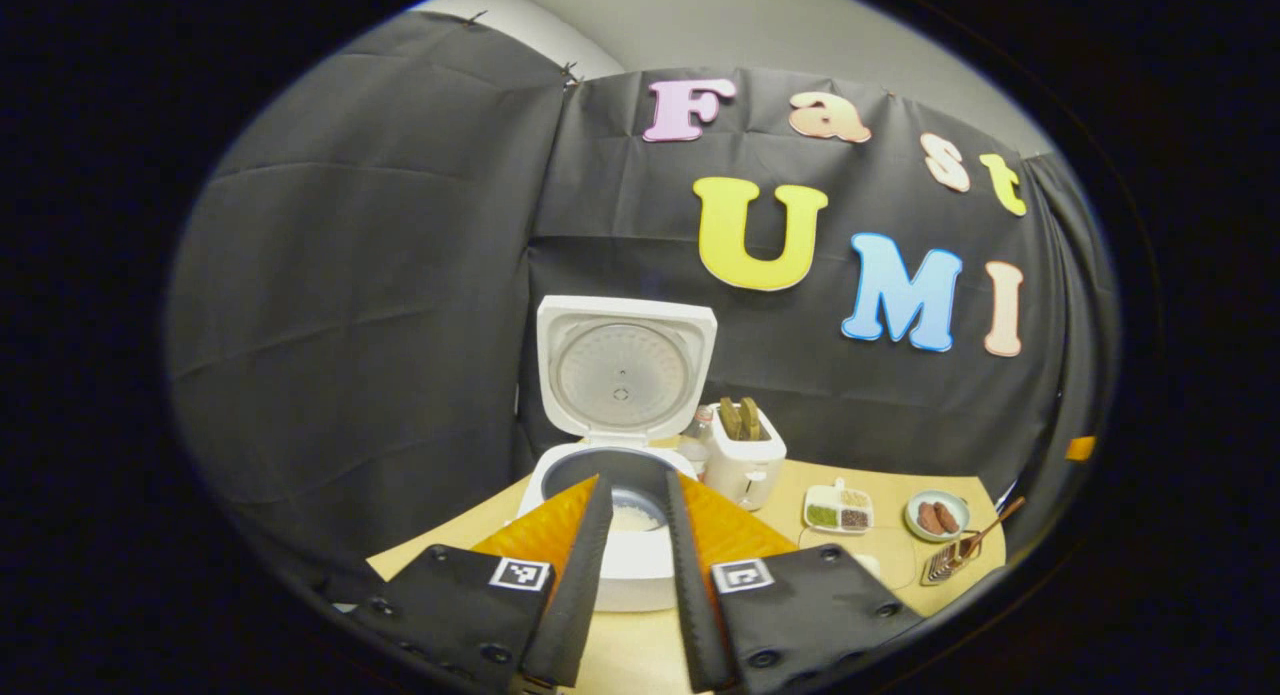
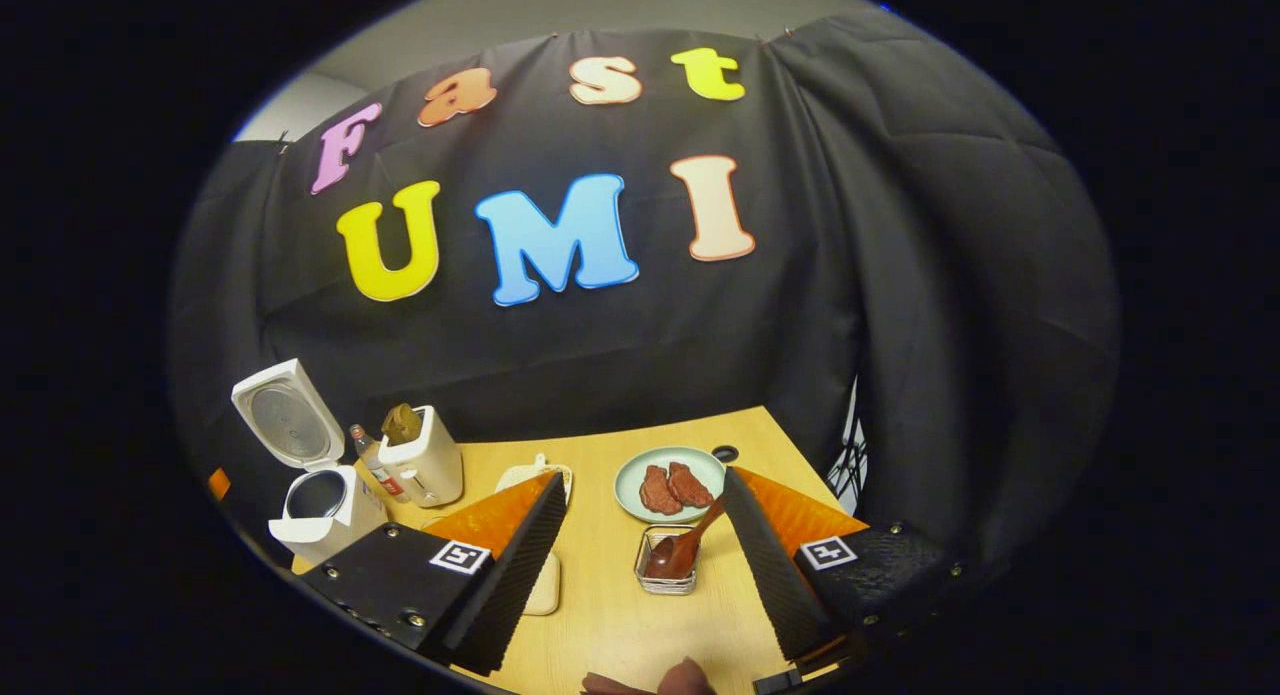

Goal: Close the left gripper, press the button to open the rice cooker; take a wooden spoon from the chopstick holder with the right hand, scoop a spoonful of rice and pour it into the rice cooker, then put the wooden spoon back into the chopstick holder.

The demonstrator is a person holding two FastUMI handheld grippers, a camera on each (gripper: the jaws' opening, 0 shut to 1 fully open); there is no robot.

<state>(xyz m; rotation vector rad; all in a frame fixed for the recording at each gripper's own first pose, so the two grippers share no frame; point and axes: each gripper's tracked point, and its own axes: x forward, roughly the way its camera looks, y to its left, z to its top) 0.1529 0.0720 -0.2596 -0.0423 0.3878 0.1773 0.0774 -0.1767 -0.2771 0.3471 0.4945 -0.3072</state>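
Observation:
The white rice cooker (image 1: 620, 550) stands with its lid (image 1: 622, 370) up, and white rice lies in the pot (image 1: 636, 518). My left gripper (image 1: 638, 485) hovers just in front of the pot, open by a narrow gap, holding nothing. To the cooker's right is the white chopstick holder (image 1: 745, 465) with wooden utensils in it. In the right gripper view the cooker (image 2: 325, 510) and the holder (image 2: 425, 465) stand at the far left. A wooden spoon (image 2: 690, 540) rests in a small clear container (image 2: 668, 575). My right gripper (image 2: 642, 478) is wide open, with the spoon between its fingers and untouched.
A pale green plate (image 2: 632, 475) carries two brown pieces of food. A divided dish of grains (image 1: 838, 510) lies between holder and plate. A bottle (image 2: 372, 463) stands beside the holder. A cream mat (image 2: 545, 587) lies near my fingers. A person's fingertips (image 2: 650, 683) show at the bottom.

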